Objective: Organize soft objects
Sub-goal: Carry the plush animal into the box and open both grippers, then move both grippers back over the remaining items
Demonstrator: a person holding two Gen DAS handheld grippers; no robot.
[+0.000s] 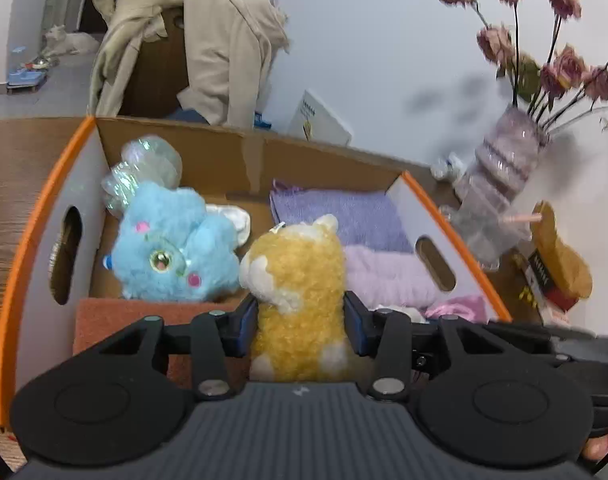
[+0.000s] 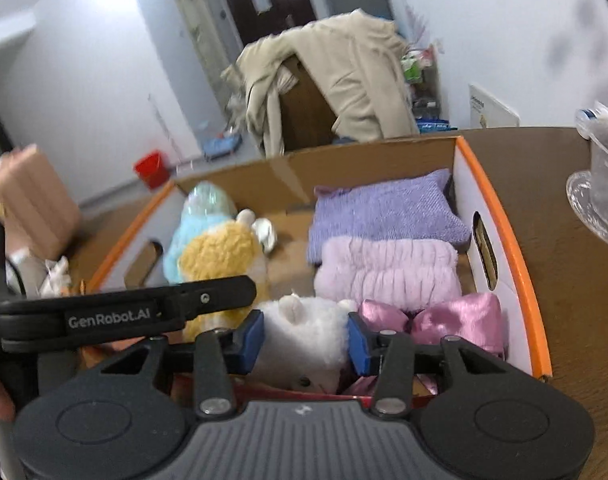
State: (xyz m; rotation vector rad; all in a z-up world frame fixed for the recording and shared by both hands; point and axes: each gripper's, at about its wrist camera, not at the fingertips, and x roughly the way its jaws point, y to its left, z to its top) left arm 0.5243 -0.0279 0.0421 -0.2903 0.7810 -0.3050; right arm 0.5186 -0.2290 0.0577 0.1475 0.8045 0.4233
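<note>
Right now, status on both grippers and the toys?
Left gripper shut on yellow plush. Right gripper shut on white plush. Both over the cardboard box. Nothing blocking.

We find the left wrist view set close above the near edge of the cardboard box [image 1: 239, 152], looking forward and downward along its gripper's fingers toward the far wall of the box. The right wrist view sits equally near at the same near edge, toward the box's right side, facing the same way. Both views share the box interior, the blue plush [image 1: 171, 248], the purple towel [image 2: 384, 208], and the chair draped with a beige coat [image 2: 344, 72] beyond.
</note>
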